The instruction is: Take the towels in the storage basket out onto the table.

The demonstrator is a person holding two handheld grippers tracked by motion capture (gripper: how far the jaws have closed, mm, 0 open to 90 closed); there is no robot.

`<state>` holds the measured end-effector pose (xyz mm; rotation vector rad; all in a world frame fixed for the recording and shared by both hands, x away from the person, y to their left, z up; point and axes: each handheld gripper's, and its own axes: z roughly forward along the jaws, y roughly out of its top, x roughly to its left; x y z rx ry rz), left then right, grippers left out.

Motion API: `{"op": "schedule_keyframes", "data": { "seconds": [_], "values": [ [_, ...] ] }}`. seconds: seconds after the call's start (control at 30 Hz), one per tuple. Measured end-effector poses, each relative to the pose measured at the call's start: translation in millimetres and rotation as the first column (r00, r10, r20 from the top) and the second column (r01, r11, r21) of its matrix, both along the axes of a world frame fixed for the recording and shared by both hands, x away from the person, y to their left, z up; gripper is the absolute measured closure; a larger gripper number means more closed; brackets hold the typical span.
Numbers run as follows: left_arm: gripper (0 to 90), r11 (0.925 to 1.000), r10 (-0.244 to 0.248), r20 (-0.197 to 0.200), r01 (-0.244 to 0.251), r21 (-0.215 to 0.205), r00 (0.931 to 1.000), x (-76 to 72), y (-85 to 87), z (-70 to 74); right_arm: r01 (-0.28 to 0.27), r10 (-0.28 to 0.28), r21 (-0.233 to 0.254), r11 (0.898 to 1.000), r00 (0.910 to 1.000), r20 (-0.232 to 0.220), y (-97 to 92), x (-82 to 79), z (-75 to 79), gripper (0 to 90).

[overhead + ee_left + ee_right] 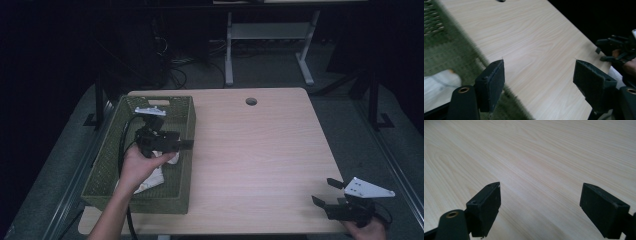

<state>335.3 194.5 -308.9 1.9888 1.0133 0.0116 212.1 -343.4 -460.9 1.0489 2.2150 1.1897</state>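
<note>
Basket point(186, 150) of green mesh sat at the table's point(260, 150) left edge, running from the back corner toward the front. A white packet point(150, 180) lay on its floor near the front end, partly under the person's left hand point(137, 167). That hand held the left gripper point(186, 145) above the basket's right wall, its jaws pointing right across the table. In the left gripper view those jaws stood wide apart and empty, straddling the basket wall, with the packet point(439, 85) low at the left, likely because the packet had been dropped in the basket or was about to be fetched from it; which one could not be told.

The right gripper point(325, 192) rested by the table's front right corner, held by the right hand point(367, 230), well apart from the basket. Its jaws were also spread wide over bare wood with nothing between them, seemingly parked out of the way while the left did the work.
</note>
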Motion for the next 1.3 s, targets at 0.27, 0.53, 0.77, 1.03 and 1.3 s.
{"op": "schedule_keyframes", "data": {
  "seconds": [0.27,0.53,0.77,1.03,1.3],
  "values": [
    [25.1,0.9966,0.076,-0.014,-0.075,0.034,0.997,5.3,22.5,-7.0,-0.005,0.005,-0.003,1.0,1.0,0.006,1.0,-0.2,0.6,16.7],
    [25.2,0.9835,0.168,-0.038,-0.165,0.074,0.9851,11.0,48.3,-18.9,-0.007,0.007,-0.007,1.0,0.9999,0.009,1.5,-0.4,1.5,16.7],
    [25.5,0.9626,0.235,-0.053,-0.225,0.151,0.9705,15.8,65.2,-31.3,-0.014,0.015,-0.009,1.0,0.9999,0.004,3.5,-0.2,1.2,16.7],
    [25.4,0.9272,0.28,-0.108,-0.24,0.288,0.9539,26.6,65.0,-52.5,-0.028,0.028,-0.019,0.999,0.9996,-0.001,6.1,0.5,0.3,16.7],
    [25.6,0.8855,0.35,-0.166,-0.268,0.379,0.9218,37.1,67.8,-66.7,-0.033,0.033,-0.018,0.999,0.9995,0.003,5.3,0.7,0.3,16.7]
  ]
}}
